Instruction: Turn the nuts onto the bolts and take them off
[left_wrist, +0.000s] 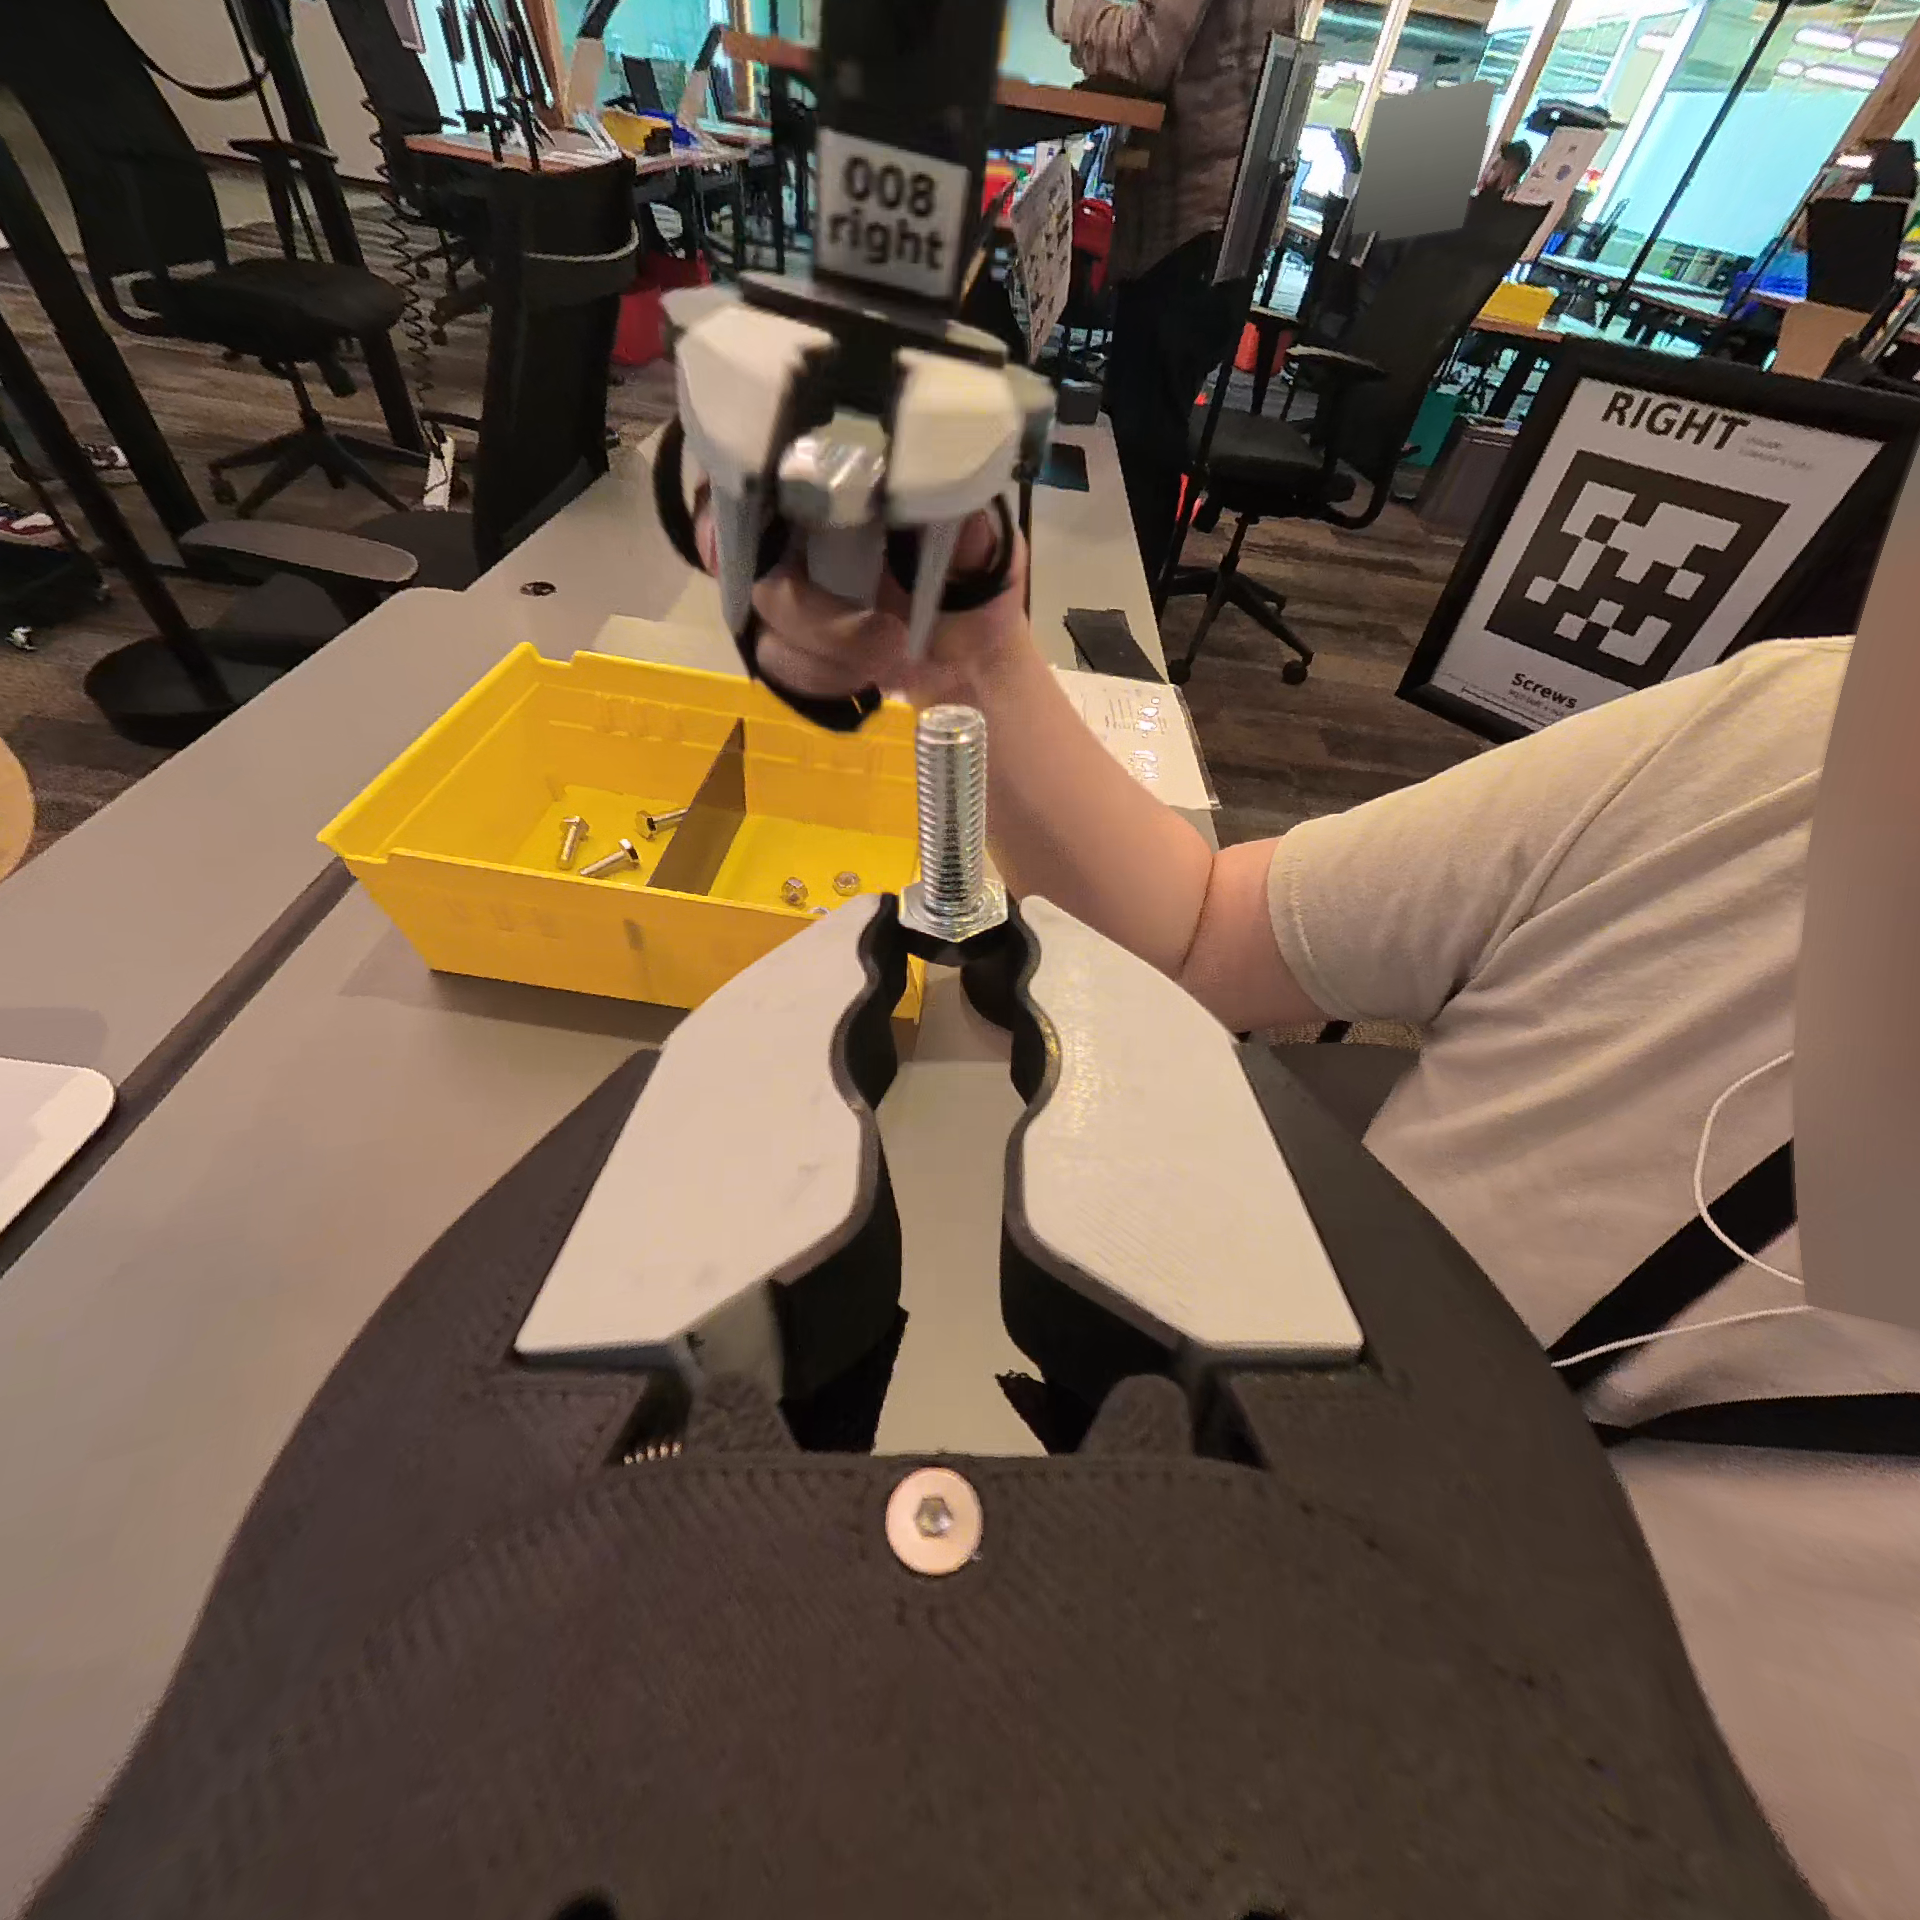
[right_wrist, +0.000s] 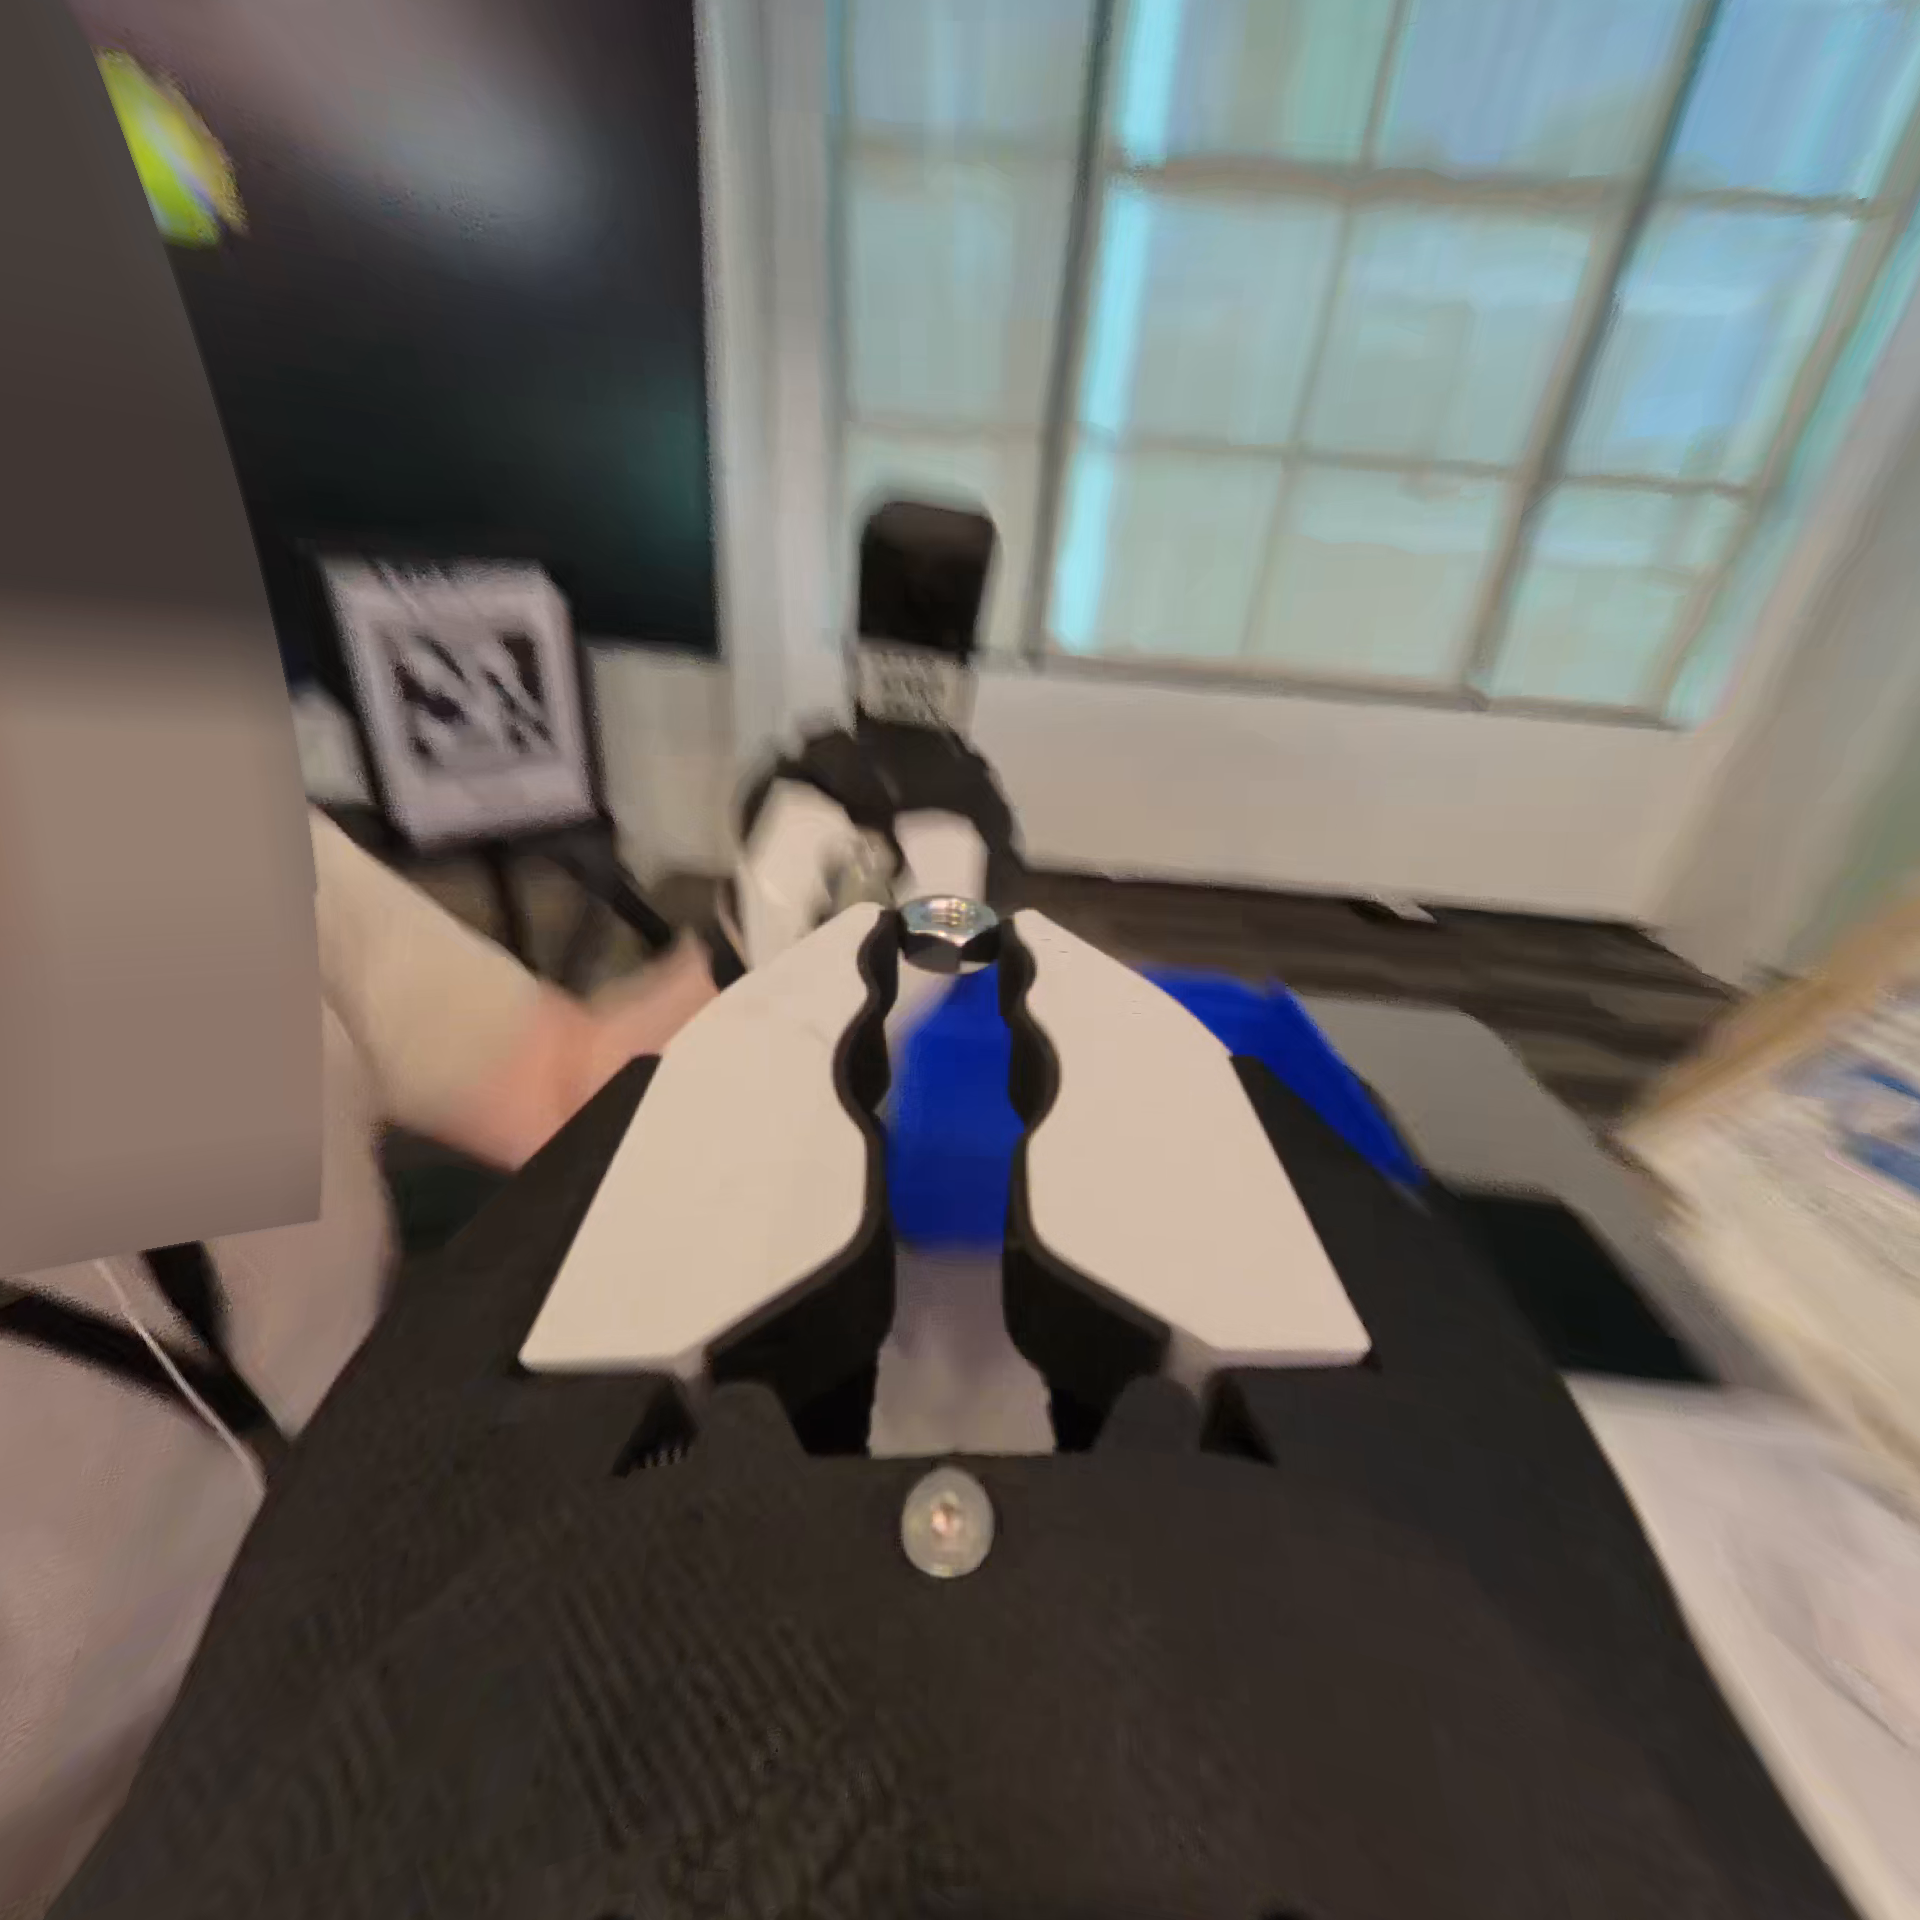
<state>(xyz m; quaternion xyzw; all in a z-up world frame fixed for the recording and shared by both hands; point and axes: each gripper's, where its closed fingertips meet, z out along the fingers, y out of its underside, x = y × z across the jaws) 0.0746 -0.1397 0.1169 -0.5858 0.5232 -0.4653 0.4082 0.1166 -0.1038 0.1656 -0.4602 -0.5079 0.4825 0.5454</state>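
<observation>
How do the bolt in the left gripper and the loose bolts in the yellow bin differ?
The held bolt stands upright, clamped by its hex head; the bin bolts lie on their sides. The held bolt is up in the air; the bin bolts rest in the yellow bin. Both are silvery, threaded and hex-headed.

A: Right wrist view is motion-blurred. Left gripper (right_wrist: 873, 862) smeared, its jaws unreadable; blue object (right_wrist: 956, 1132) unidentifiable.
B: Left wrist view: bolt (left_wrist: 951, 821) head half hidden between fingertips. Small parts in yellow bin (left_wrist: 499, 842) barely resolvable.
</observation>
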